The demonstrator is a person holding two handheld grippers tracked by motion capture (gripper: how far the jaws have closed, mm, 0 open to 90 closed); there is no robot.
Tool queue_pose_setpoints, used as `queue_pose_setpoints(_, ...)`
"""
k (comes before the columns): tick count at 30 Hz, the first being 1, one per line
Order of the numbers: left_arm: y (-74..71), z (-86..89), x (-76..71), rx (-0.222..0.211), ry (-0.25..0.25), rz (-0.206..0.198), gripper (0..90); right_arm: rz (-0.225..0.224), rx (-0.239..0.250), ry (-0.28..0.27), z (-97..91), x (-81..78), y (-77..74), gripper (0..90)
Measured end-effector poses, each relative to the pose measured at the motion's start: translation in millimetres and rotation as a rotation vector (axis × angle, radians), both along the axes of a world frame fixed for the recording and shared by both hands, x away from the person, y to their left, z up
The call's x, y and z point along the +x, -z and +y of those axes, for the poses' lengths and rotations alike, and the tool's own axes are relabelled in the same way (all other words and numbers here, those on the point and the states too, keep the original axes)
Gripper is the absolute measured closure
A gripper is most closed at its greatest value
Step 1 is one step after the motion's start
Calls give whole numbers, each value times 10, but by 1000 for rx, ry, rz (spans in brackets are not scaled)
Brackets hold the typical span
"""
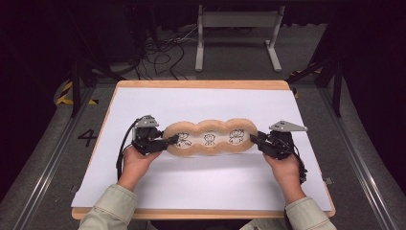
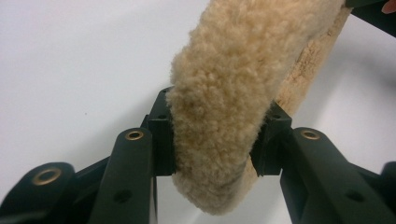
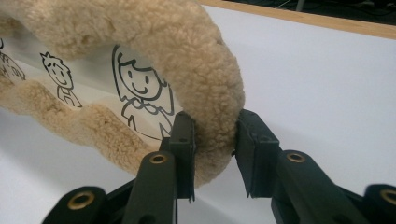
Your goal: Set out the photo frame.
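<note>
A long tan fleece cushion [image 1: 209,137] with a lobed rim and a white middle bearing three cartoon figures lies across the white sheet [image 1: 206,100]. My left gripper [image 1: 165,142] grips its left end. In the left gripper view the pads of that gripper [image 2: 215,140] press on both sides of the fleece rim [image 2: 233,70]. My right gripper [image 1: 256,140] grips the opposite end. In the right gripper view its jaws [image 3: 215,140] pinch the curved rim [image 3: 140,28] beside a drawn smiling figure [image 3: 140,88]. A hand holds each gripper from below.
The white sheet covers a wooden tabletop [image 1: 201,84], with bare sheet ahead of and behind the cushion. Beyond the far edge, a white metal stand [image 1: 237,28] and loose cables [image 1: 163,52] sit on the floor. Metal rails [image 1: 52,153] run along both sides.
</note>
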State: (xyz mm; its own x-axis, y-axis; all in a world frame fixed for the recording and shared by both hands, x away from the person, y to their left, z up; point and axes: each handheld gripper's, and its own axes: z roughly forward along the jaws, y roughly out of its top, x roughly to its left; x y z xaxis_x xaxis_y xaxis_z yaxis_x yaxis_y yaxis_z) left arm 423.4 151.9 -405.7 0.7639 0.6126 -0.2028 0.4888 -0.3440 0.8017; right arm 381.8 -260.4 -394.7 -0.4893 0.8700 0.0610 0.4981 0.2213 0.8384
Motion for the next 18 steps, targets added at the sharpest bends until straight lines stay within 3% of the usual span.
queue_pose_setpoints(4, 56, -16, 61, 8, 14, 8, 593, 24, 10, 15, -18, -26, 69, 696)
queue_pose_setpoints(9, 144, -5, 133, 23, 18, 47, 573, 64, -2, 8, 6, -17, 196, 693)
queue_pose_setpoints(18, 170, -3, 121, 38, 24, 67, 547, 51, -17, -17, 11, -69, 182, 689)
